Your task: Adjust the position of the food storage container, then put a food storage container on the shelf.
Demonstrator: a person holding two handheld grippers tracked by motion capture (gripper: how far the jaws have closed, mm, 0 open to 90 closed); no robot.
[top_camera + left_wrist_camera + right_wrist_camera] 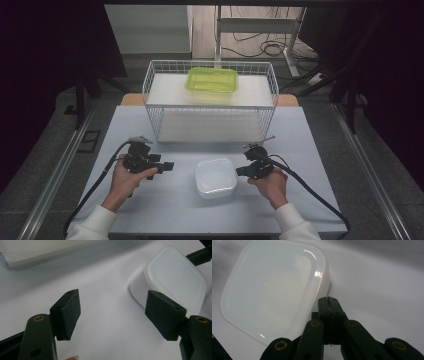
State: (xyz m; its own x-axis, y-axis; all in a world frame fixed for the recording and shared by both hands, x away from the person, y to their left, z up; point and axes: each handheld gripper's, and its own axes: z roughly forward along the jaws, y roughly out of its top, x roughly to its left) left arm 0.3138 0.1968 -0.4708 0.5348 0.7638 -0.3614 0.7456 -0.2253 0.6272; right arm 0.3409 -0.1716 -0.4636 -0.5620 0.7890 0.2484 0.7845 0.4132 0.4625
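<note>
I see the smooth, rounded-square white plastic container (215,177) at lower centre of the matte table (165,210), my left gripper (167,166) spread wide beside it, my right gripper (239,171) pinched closed on nothing.

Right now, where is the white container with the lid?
In the high view the white container sits on the table between the left gripper and the right gripper, in front of the wire basket.
</note>
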